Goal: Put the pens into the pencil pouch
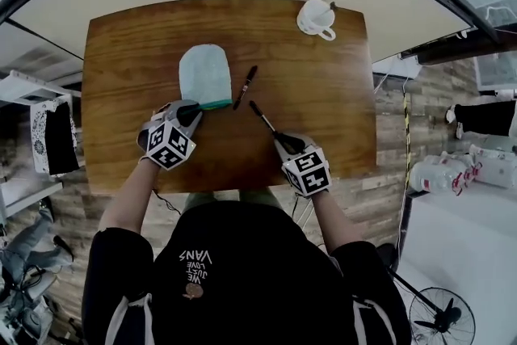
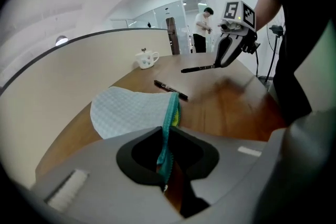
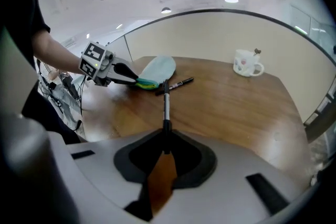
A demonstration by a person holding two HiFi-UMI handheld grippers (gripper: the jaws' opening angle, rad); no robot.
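Observation:
A pale blue pencil pouch [image 1: 204,73] with a teal zipper edge lies on the wooden table [image 1: 331,117]. My left gripper [image 1: 196,110] is shut on the zipper edge at the pouch's near end; in the left gripper view the teal edge [image 2: 169,128] runs between the jaws. My right gripper [image 1: 279,137] is shut on a black and silver pen [image 1: 262,117], held above the table and pointing toward the pouch's mouth. In the right gripper view this pen [image 3: 166,105] sticks straight out of the jaws. A second black pen [image 1: 245,86] lies on the table just right of the pouch.
A white mug [image 1: 317,18] stands at the table's far right corner. A curved beige wall runs behind the table's far edge. In the left gripper view a person [image 2: 201,29] stands far off in the room.

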